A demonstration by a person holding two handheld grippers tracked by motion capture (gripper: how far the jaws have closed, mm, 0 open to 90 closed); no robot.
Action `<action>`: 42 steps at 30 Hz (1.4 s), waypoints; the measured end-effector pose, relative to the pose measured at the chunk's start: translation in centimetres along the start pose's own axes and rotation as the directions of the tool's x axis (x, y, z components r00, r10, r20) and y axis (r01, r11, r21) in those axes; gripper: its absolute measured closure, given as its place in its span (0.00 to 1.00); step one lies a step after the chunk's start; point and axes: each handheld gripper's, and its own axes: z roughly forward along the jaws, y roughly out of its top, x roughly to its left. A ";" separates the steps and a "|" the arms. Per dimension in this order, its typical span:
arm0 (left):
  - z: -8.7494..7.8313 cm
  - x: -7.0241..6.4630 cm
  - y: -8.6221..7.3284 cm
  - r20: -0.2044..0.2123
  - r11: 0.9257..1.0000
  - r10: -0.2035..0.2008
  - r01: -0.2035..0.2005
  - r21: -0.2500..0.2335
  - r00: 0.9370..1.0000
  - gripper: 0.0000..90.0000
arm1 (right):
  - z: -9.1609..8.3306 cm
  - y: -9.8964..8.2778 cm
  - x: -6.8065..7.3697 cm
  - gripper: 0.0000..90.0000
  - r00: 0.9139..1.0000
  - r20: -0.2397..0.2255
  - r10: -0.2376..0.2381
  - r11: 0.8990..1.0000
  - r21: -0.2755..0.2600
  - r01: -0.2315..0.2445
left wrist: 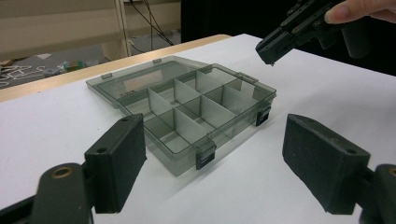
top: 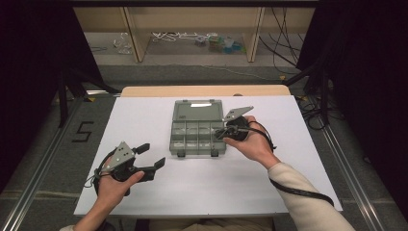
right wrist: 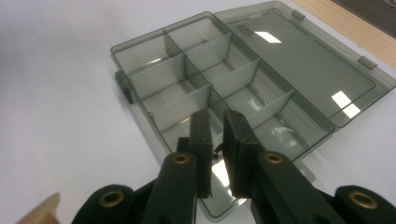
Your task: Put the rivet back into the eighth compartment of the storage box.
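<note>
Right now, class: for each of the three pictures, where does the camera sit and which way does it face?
High view: above the person's side, facing forward and down on the white table; both forearms and the left gripper enter from below.
Left gripper view: on the left gripper, facing across the table past its wide-apart jaws; the right gripper hangs at upper right.
Right gripper view: on the right gripper, facing down between its nearly closed jaws.
All three share the open compartment box.

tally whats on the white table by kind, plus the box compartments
compartment box, lid open: 1
empty compartments in it: 8
hand-held grippers: 2, the left hand-held gripper and the right hand-held gripper
total: 3 things, 8 compartments
</note>
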 end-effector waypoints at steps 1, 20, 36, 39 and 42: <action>0.0 0.0 0.0 -0.002 1.000 0.002 -0.002 0.001 1.000 0.23 | -0.1 0.0 -0.1 0.92 1.000 0.002 0.000 1.000 0.012 0.000; 0.0 0.0 0.0 0.000 1.000 0.002 -0.002 0.001 1.000 0.23 | 0.8 -0.2 -1.2 0.92 0.999 0.032 0.035 0.999 -0.001 -0.035; 0.0 0.0 0.0 -0.001 1.000 0.001 -0.001 0.002 1.000 0.23 | 1.2 -0.2 -1.5 0.92 0.998 0.048 0.049 0.999 -0.008 -0.049; 0.1 0.0 0.0 0.001 1.000 0.002 -0.002 -0.003 1.000 0.23 | 1.2 -0.3 -1.5 0.92 0.998 0.051 0.046 0.999 -0.011 -0.045; 0.1 0.0 -0.1 0.002 1.000 0.003 -0.003 -0.008 1.000 0.23 | 1.2 -0.3 -1.5 0.92 0.998 0.047 0.047 0.999 -0.006 -0.046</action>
